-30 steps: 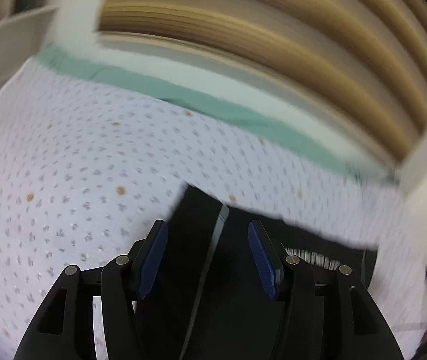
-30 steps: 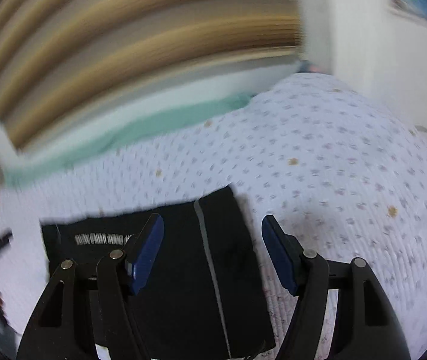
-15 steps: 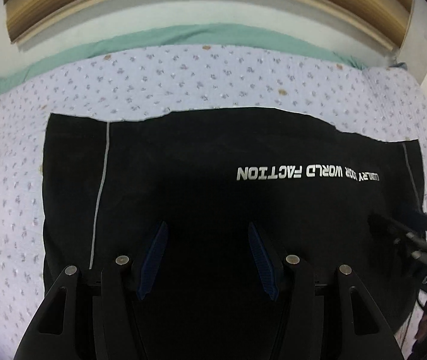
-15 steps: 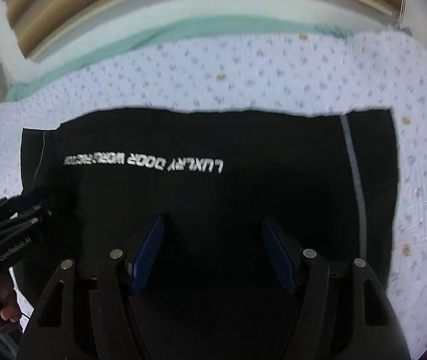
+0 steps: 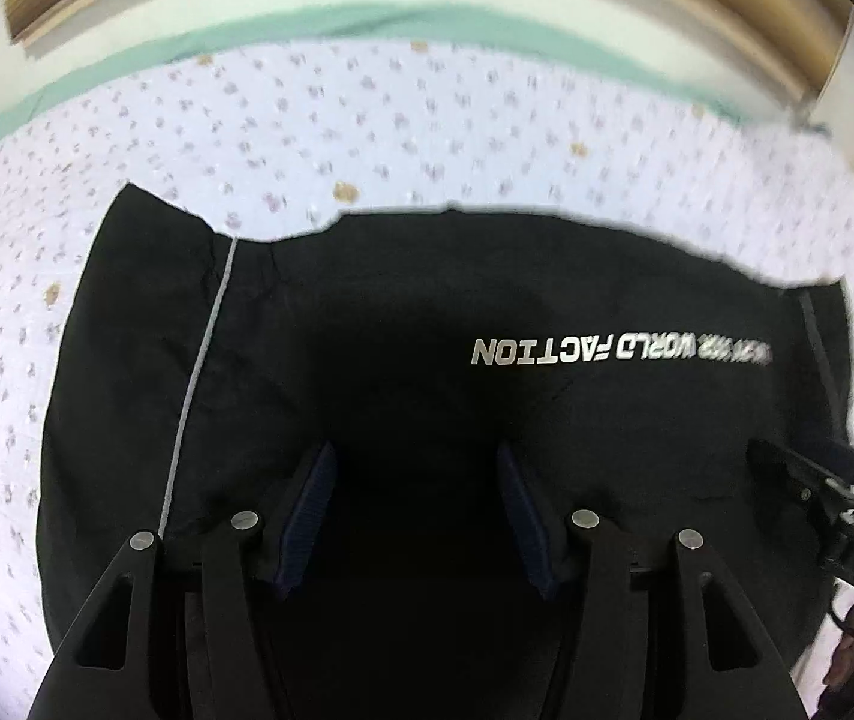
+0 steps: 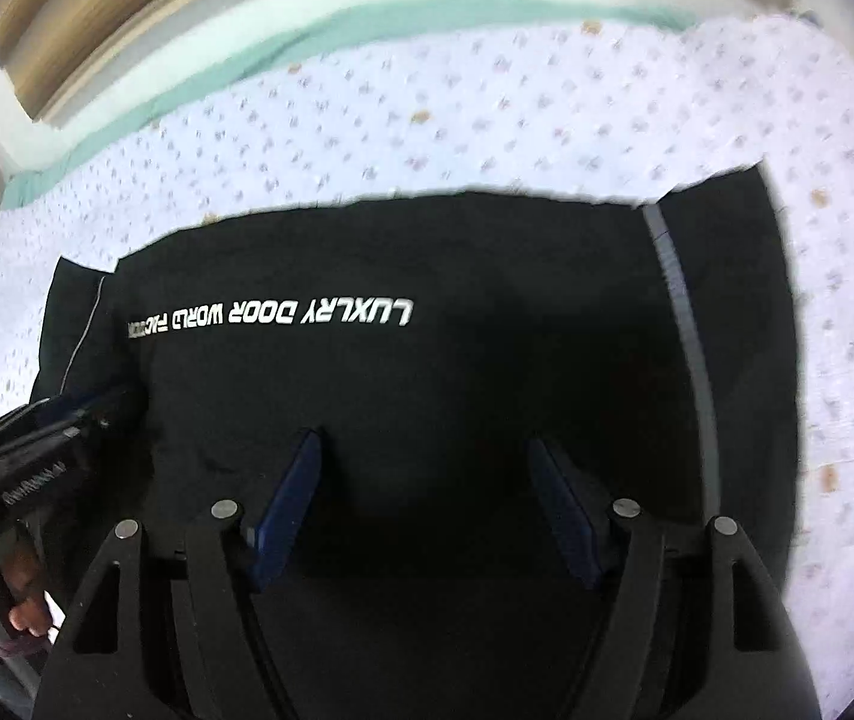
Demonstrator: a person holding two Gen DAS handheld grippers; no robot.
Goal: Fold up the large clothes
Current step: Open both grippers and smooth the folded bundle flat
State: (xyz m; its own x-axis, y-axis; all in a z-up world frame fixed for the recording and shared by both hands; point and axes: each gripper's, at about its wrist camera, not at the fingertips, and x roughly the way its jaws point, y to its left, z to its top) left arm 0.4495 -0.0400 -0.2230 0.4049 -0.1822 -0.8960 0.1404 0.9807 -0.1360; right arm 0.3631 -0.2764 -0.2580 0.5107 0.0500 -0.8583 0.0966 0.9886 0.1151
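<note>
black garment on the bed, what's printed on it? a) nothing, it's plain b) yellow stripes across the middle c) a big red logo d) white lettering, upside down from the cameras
d: the black garment carries one line of white lettering, reading LUXURY DOOR WORLD FACTION inverted in the right wrist view, plus a thin grey stripe near one side.
</note>
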